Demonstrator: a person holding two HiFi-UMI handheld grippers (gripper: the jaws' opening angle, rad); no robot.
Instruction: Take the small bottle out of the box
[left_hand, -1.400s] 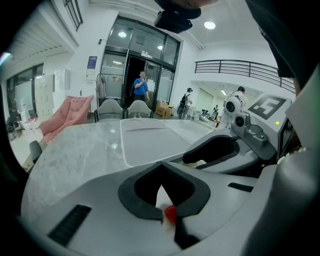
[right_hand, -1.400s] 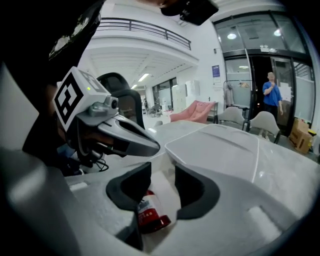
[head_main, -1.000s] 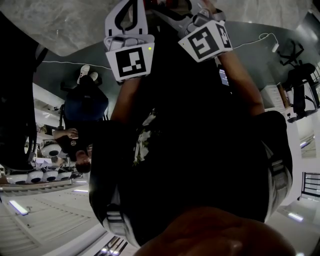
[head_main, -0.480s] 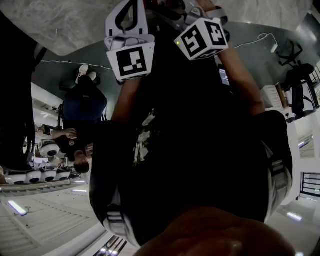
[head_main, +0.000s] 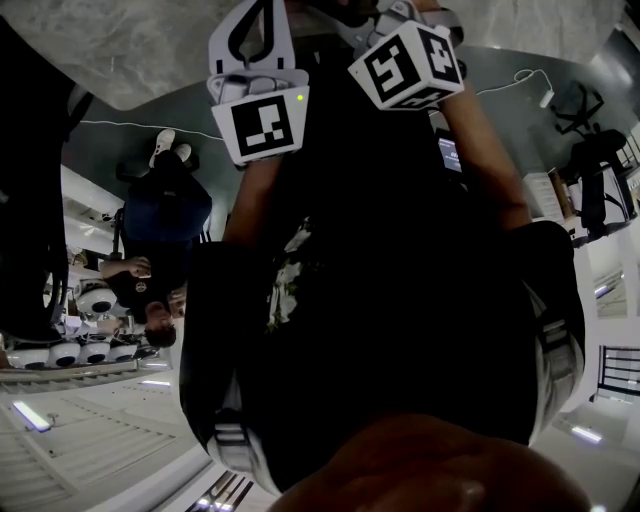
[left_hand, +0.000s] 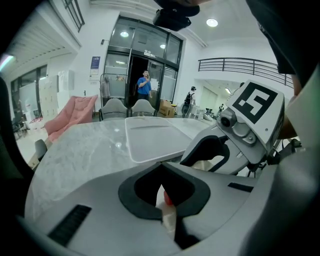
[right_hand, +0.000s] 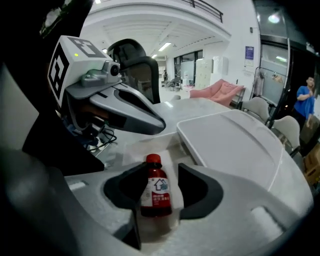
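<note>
The small bottle (right_hand: 155, 190), with a red cap, dark red liquid and a white label, stands upright between the jaws of my right gripper (right_hand: 157, 200), which is shut on it. A pale blurred patch hides the bottle's base. In the left gripper view my left gripper (left_hand: 167, 207) is shut on a narrow cream-white strip, apparently the box (left_hand: 166, 212), with a red spot beside it. The right gripper (left_hand: 235, 142) shows there to the right, with something cream between its jaws. The head view shows only the marker cubes of the left gripper (head_main: 262, 125) and the right gripper (head_main: 405, 65).
A white tray (right_hand: 235, 145) lies on the marble table (left_hand: 85, 155) beyond both grippers. Dark cables (right_hand: 95, 137) trail at the table's left. Chairs and a person in blue stand far off by a doorway. The holder's dark torso (head_main: 400, 300) fills the head view.
The right gripper's marker cube has shifted slightly up and turned a little. The left gripper's cube has stayed where it was.
</note>
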